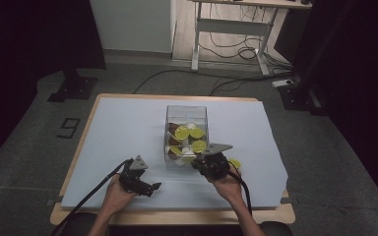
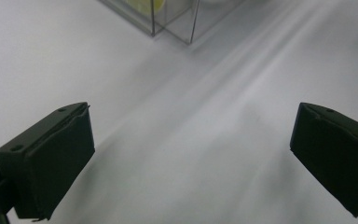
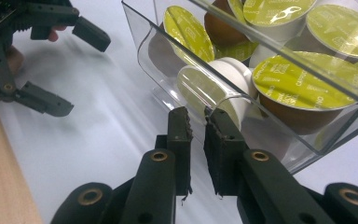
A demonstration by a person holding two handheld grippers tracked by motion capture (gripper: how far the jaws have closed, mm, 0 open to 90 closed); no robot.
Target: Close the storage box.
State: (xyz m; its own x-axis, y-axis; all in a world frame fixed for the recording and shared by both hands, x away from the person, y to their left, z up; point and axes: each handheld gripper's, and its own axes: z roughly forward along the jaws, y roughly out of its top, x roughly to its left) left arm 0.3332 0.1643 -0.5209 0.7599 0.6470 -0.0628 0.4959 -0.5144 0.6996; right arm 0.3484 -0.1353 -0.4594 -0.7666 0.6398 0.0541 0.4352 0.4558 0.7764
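Right tongs (image 3: 196, 122): lower centre of the right gripper view, clenched on the rim of the clear box (image 3: 177, 60), which sits mid-frame in the high view, tilted, on the worktop (image 1: 118, 128). Coffee capsules (image 3: 307, 84): green-lidded, heaped inside; one lies outside (image 1: 235, 163) beside the right hand. Left tongs (image 1: 150, 188): released, spread wide, empty, lower left. Handling note: likely keep the pinch firm and tip slowly so capsules leave one by one.

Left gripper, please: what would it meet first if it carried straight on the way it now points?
Probably nothing at first: the open left gripper looks along bare white table cover. Farther ahead in its own view stands the corner of the clear plastic box of yellow-lidded capsules, though depth is hard to judge.
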